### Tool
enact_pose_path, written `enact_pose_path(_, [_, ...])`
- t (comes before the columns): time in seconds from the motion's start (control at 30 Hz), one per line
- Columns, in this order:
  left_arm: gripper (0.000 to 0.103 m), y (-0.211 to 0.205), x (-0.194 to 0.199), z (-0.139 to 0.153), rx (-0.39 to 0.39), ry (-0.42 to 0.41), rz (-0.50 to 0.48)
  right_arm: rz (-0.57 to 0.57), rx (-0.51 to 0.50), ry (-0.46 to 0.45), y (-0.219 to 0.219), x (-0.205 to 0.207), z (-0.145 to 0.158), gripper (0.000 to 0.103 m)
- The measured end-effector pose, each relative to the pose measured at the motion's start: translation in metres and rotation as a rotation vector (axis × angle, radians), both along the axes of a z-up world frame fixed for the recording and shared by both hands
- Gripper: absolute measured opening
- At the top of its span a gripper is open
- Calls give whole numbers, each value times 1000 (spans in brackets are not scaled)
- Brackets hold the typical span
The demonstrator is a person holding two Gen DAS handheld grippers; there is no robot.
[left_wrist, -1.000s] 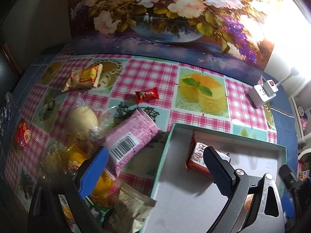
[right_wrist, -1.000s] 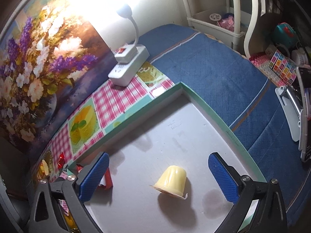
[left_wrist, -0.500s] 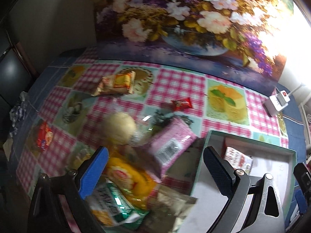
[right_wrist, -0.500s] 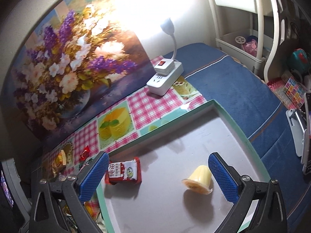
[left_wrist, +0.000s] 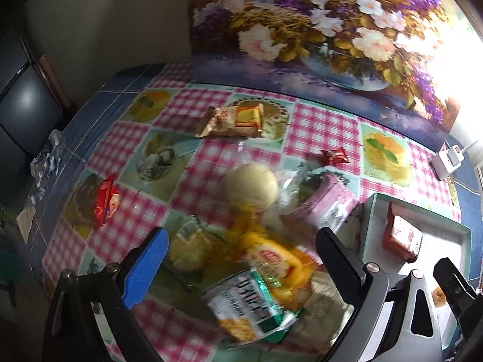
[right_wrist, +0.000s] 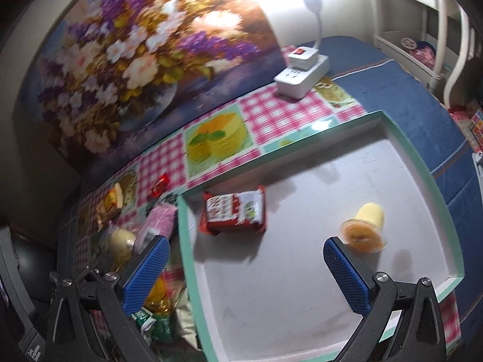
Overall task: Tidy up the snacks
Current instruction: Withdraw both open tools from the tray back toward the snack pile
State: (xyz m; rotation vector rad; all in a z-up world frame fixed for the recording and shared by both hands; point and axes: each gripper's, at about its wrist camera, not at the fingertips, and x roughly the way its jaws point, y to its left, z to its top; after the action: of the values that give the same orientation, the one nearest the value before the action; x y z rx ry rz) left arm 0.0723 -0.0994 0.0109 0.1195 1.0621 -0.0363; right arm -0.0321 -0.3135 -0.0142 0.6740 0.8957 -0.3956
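The left gripper (left_wrist: 241,267), jaws wide and empty, hangs over a blurred yellow snack bag (left_wrist: 271,259). The right gripper (right_wrist: 246,273), equally wide and empty, hangs above the green-rimmed white tray (right_wrist: 302,286), a yellow jelly cup (right_wrist: 365,226) lying far right.

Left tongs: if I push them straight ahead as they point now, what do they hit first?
Most likely the heap of snack packets lying between the open left tongs, with the yellow-orange packet on top. The picture is blurred, so depth is uncertain.

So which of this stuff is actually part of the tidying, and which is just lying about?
Part of the job:
- tray
- red packet and jelly cup inside it
- snack pile, bun, pink packet

Just lying about:
- power strip
- flower picture
- checked cloth
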Motion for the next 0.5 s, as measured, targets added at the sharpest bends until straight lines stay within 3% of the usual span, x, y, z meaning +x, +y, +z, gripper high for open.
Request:
enact_pose_path(0.3, [98,39,-5,-2,-68,33,25,108,-1,13,37,13,1,103])
enact_pose_path(0.5, [97,51,-10,-19,-137,114,25,184,18,46,64,20,-9,103])
